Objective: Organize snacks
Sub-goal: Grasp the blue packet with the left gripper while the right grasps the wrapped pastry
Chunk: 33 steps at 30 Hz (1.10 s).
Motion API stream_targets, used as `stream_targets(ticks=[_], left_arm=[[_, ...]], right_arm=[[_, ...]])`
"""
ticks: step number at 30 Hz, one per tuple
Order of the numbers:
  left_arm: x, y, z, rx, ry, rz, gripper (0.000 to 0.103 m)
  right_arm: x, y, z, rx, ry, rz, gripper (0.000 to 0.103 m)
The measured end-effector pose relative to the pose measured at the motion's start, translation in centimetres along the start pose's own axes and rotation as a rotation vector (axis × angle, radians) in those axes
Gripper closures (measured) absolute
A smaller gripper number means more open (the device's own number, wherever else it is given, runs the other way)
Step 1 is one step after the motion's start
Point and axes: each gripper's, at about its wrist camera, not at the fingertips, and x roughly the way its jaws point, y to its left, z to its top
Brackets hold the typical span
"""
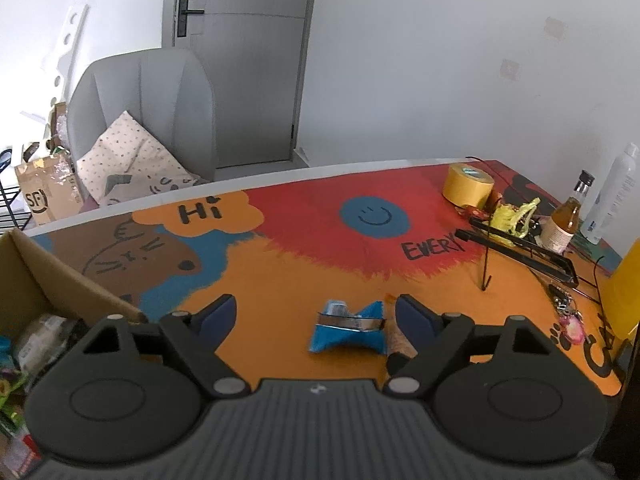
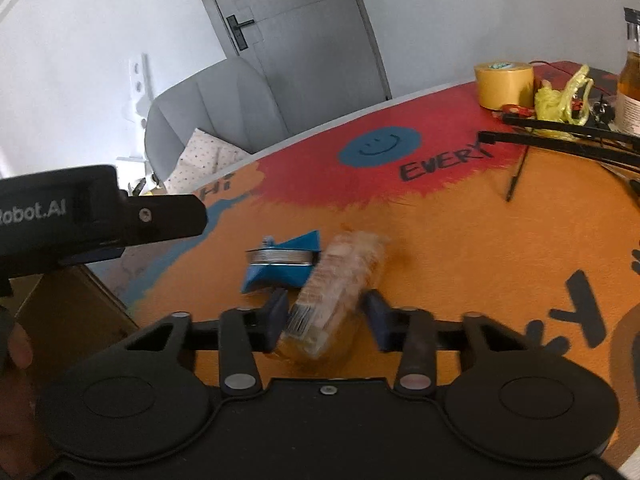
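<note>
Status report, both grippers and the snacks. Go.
Left gripper open, blue snack pack ahead on the table. Right gripper astride the clear biscuit pack, grip unconfirmed. Nothing in the way.

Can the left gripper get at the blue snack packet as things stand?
Probably yes. The left gripper is open, the blue snack packet lies just ahead between its fingers, nothing on top. Only the clear cracker pack touches its side.

Left claw (image 1: 314,316) spread wide and angled downward; right claw (image 2: 326,316) narrowed, also tilted down.
</note>
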Motion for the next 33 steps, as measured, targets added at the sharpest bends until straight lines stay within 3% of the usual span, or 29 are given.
stream_targets(ticks=[19, 24, 26, 29, 33], left_arm=[[5.9, -5.1, -1.7, 0.099, 0.074, 0.005, 0.017], [7.4, -4.7, -1.9, 0.086, 0.098, 0.036, 0.017], [7.8, -4.5, -2.0, 0.079, 0.106, 0.034, 0.022], [8.0, -4.3, -2.1, 0.061, 0.107, 0.028, 0.044], [7.8, -4.1, -2.0, 0.068, 0.108, 0.022, 0.058]], right_arm=[[-4.4, -5.6, -1.1, 0.047, -0.065, -0.089, 0.071], [-4.7, -6.1, -1.0, 0.048, -0.063, -0.098, 0.065], [-4.5, -5.9, -1.0, 0.034, -0.063, -0.099, 0.06], [-4.1, -5.6, -0.9, 0.02, -0.069, -0.099, 0.052], [-3.5, -5.0, -0.7, -0.007, -0.072, -0.104, 0.049]])
